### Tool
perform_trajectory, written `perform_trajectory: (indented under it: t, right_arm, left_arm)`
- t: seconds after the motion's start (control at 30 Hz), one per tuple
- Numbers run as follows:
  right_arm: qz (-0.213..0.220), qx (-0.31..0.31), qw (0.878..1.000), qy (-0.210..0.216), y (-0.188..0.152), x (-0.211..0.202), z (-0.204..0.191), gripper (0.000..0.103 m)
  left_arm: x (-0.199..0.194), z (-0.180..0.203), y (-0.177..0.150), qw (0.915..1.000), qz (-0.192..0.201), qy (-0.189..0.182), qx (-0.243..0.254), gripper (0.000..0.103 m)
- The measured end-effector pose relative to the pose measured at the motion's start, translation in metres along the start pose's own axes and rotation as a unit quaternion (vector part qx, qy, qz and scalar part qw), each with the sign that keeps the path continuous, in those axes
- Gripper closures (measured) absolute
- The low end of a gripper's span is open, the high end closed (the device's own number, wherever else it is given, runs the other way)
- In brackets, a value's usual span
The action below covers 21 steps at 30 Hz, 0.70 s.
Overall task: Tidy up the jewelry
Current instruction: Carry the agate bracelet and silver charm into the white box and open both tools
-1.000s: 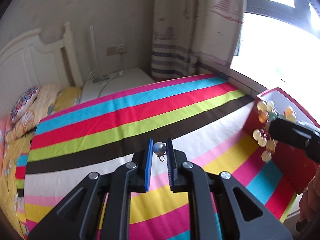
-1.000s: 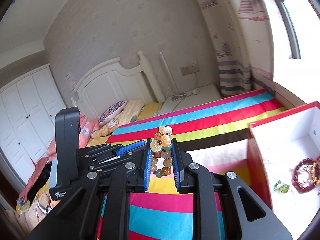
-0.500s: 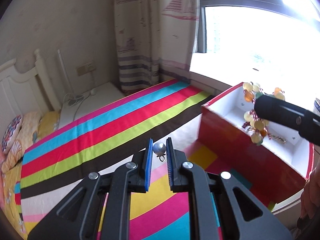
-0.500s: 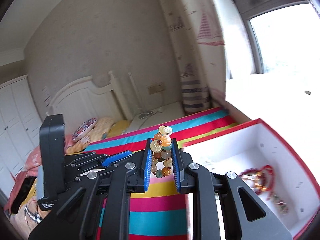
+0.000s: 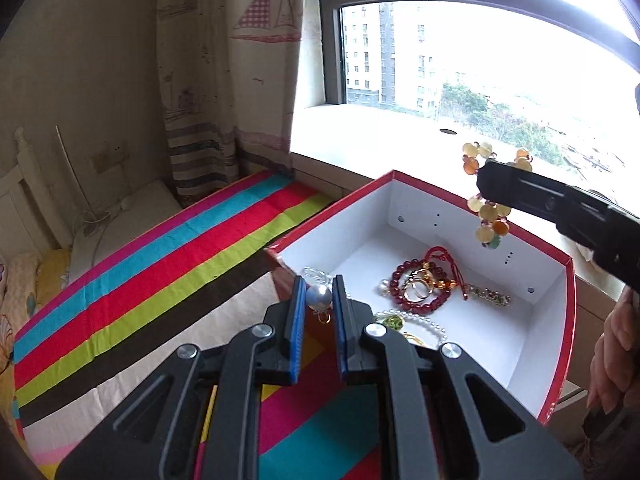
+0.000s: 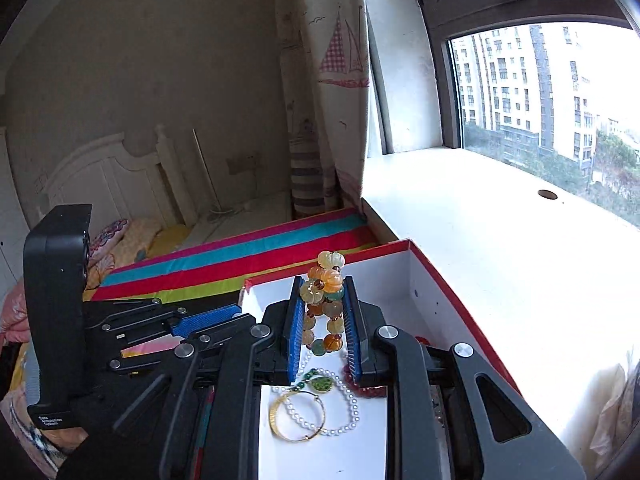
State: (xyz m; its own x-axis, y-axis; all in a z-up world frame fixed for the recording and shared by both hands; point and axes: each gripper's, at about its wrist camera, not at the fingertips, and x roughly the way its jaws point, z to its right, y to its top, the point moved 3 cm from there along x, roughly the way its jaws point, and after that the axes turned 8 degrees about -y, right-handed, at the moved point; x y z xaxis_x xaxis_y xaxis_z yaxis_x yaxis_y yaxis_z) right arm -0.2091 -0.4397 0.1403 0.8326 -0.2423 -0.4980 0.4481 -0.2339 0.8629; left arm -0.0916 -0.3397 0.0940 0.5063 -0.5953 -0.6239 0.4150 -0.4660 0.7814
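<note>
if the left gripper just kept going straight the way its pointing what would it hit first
Probably the near red wall of the box, or just over its rim into the white interior; depth is hard to judge. The left gripper, shut on a pearl earring, points down at that corner.

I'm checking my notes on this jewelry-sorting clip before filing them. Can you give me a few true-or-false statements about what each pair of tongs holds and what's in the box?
1. The left tongs grip a grey pearl earring. True.
2. The right tongs are empty. False: they are shut on a yellow and orange beaded bracelet.
3. The red box already holds a dark red bead bracelet. True.
4. The box is lined in black. False: its inside is white.
5. A gold bangle lies in the box. True.
</note>
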Motion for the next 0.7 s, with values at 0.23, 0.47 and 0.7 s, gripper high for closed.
perform_trajectory:
  t: [0.23, 0.47, 0.7]
  right_arm:
    - [-0.042, 0.012, 0.999, -0.022, -0.013, 0.028, 0.021, 0.083]
    - [-0.075, 0.041, 0.996, -0.041, -0.02, 0.039, 0.033, 0.076]
    - [-0.059, 0.042, 0.995, -0.063, -0.015, 0.024, 0.034, 0.02]
  left_arm:
    - [0.036, 0.032, 0.011, 0.9995, -0.025, -0.016, 0.005, 0.09]
    - [0.062, 0.03, 0.006, 0.9976, -0.066, -0.007, -0.021, 0.09]
    - [0.072, 0.028, 0.004, 0.9962, -0.078, 0.002, -0.04, 0.044]
